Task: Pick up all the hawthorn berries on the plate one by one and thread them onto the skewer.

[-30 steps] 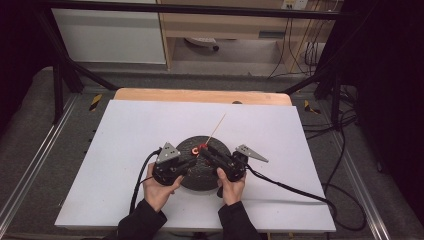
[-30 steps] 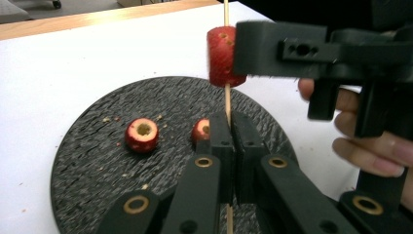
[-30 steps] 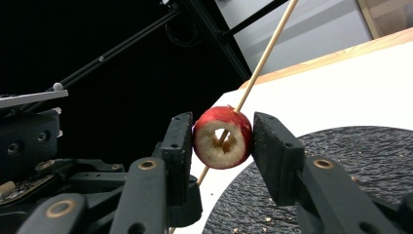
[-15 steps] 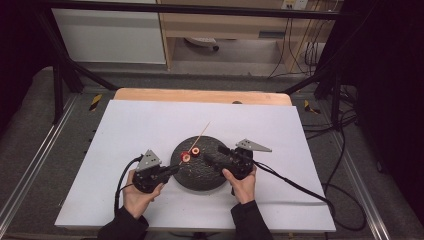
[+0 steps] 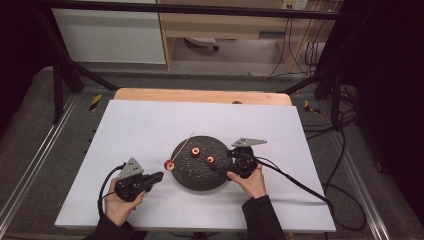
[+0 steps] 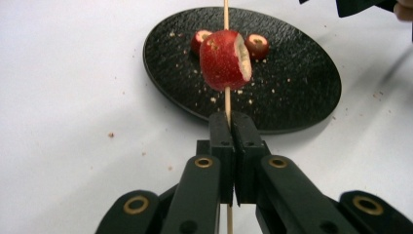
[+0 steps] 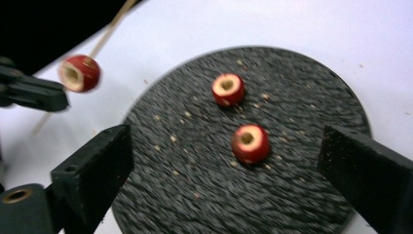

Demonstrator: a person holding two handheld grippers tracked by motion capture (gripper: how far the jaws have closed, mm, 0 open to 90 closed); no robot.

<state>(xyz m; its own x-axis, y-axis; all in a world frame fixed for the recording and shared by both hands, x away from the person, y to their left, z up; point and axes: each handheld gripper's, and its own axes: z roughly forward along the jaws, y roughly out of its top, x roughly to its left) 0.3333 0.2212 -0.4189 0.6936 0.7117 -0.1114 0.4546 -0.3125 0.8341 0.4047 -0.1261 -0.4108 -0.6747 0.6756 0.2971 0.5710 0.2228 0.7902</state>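
Observation:
My left gripper is left of the black plate and shut on a thin wooden skewer. One red hollowed fruit piece is threaded on the skewer just past the jaws. Two more red pieces lie on the plate. My right gripper is at the plate's right side. Its jaws have just been opening and stand wide apart, pressing on nothing. The nearer piece lies on the plate ahead of them, the other beyond.
The plate rests on a white sheet over a wooden table, scattered with crumbs. Cables trail from both grippers toward the table's front and right. A dark frame and shelving stand behind the table.
The left gripper has drawn the skewer with one fruit piece leftward off the plate. The right gripper's jaws have opened, and two pieces now lie on the plate.

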